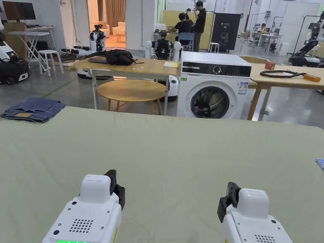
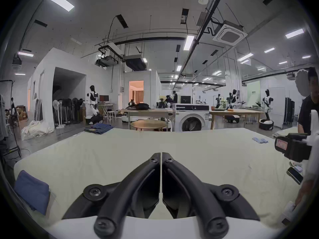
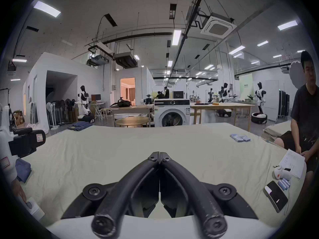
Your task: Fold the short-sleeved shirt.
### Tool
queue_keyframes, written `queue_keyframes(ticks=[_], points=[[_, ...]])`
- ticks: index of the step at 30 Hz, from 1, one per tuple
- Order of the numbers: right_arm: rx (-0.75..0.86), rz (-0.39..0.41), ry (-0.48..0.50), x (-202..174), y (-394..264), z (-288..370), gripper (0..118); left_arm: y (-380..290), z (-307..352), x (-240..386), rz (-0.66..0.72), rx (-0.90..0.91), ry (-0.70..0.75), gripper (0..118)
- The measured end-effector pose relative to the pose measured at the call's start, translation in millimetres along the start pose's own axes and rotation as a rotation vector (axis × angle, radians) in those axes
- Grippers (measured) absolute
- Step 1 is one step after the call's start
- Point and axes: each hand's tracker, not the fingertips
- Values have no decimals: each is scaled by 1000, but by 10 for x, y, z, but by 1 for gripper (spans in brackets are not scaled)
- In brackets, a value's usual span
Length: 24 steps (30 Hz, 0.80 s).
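The room is a large open hall with a grey, shiny floor [image 1: 63, 85] and white walls [image 2: 69, 73]. On the ceiling [image 2: 155, 18] there are long lamps, black pipes and a square air-conditioning unit [image 2: 229, 35]. A white washing machine [image 1: 213, 85] stands in the middle, its round door facing the camera. To its left is a long wooden table [image 1: 126, 68] with a black bag [image 1: 118, 57] on it, and under this table a low round table [image 1: 131, 90]. To the right stands another wooden table [image 1: 284, 80]. Far behind, an open doorway [image 1: 106, 22] shows warm orange light and curtains. Standing fans [image 2: 67, 110] wait near the left wall.
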Motion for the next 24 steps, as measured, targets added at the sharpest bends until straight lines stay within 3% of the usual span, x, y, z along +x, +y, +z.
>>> queue_keyframes(ticks=[11,12,13,15,17,18,20,21,24], points=[[4,0,-2,-47,19,-5,2,85,95,34,-7,56,28,2],[10,3,-9,-55,16,-3,10,91,87,25,-5,61,38,13],[13,5,-19,-58,14,-3,28,98,83,13,-5,63,41,32],[6,-12,-23,-45,11,-22,59,120,68,-30,1,57,41,53],[7,-19,-21,-37,6,-28,65,118,70,-42,3,56,41,66],[8,-15,-28,-37,5,-37,70,117,75,-44,2,61,46,70],[8,8,-49,-71,-4,-55,95,115,96,-64,0,77,53,72],[7,14,-52,-72,-9,-62,101,118,111,-80,6,89,47,72],[1,33,-51,-95,-20,-61,102,129,123,-117,9,103,21,72]])
